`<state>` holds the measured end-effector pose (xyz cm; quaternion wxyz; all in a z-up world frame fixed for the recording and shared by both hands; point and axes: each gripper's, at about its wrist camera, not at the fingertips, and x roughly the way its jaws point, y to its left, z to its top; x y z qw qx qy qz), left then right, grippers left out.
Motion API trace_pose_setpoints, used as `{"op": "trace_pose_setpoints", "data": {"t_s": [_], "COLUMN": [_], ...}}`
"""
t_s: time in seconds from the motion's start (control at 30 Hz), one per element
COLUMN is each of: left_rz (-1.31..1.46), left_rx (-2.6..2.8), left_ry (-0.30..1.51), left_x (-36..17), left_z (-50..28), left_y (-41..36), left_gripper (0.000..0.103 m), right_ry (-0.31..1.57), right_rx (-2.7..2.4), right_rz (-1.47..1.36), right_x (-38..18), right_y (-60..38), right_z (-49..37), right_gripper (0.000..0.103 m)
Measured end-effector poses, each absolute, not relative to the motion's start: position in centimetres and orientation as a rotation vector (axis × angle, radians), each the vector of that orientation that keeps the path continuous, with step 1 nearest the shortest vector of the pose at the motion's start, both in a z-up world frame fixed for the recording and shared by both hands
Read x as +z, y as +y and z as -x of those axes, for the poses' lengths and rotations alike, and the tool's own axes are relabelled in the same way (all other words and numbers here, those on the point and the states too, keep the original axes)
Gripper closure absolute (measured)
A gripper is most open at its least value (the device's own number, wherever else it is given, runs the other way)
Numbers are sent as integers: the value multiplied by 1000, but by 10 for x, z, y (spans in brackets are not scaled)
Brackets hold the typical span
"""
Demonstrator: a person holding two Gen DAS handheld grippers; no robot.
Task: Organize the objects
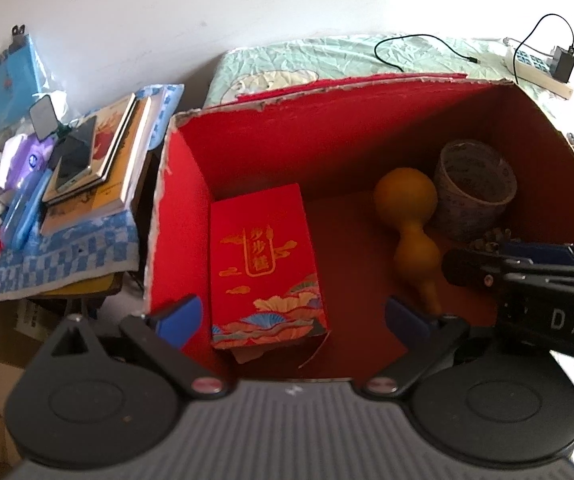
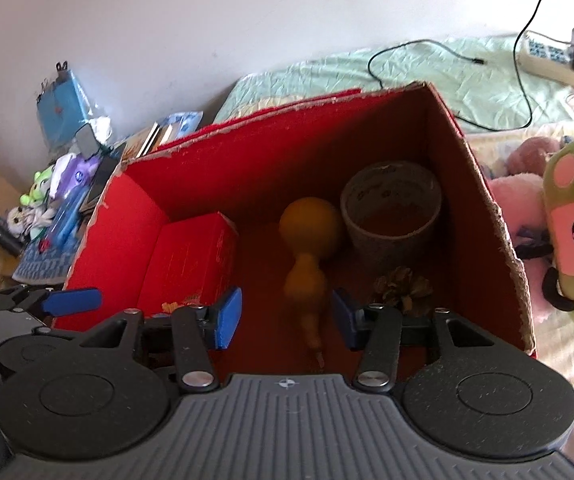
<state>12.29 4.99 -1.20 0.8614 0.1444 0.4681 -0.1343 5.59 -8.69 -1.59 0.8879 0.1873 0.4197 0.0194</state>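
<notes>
The gourd (image 1: pixel 409 232) lies on the floor of the red box (image 1: pixel 327 120), ahead and slightly right of the left gripper (image 1: pixel 291 316), whose blue fingers are spread wide and hold nothing. Directly between and beyond them stands the red packet (image 1: pixel 265 264). The right gripper (image 1: pixel 487 260) reaches in from the side, close to the gourd's stem.

From the right wrist, the right gripper (image 2: pixel 287 314) has its fingers apart with the gourd's narrow stem (image 2: pixel 313 332) lying between them (not visibly touched). The paper cup (image 2: pixel 391 208) sits beyond, a pine cone (image 2: pixel 403 290) just right. To grasp well, I would close gently on the waist, keeping clear of the pine cone.
</notes>
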Motion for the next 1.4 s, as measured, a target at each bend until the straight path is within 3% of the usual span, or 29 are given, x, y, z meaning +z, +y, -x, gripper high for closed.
{"op": "trace_pose_setpoints", "data": {"t_s": [0.77, 0.93, 1.17, 1.4], "left_rz": [-281, -248, -260, -303], "left_rx": [-153, -173, -208, -223], "left_ry": [1014, 1015, 1017, 985], "left_x": [-8, 0, -1, 0], "left_z": [-116, -122, -134, -142], "left_y": [41, 37, 35, 42], "left_gripper": [4, 4, 4, 4], "right_ry": [996, 957, 907, 862], "right_rx": [227, 234, 183, 129], "right_rz": [-490, -503, -459, -386], "right_x": [-26, -19, -14, -22], "right_y": [-113, -124, -131, -128], "right_z": [-77, -81, -96, -104], "right_gripper": [55, 57, 66, 67]}}
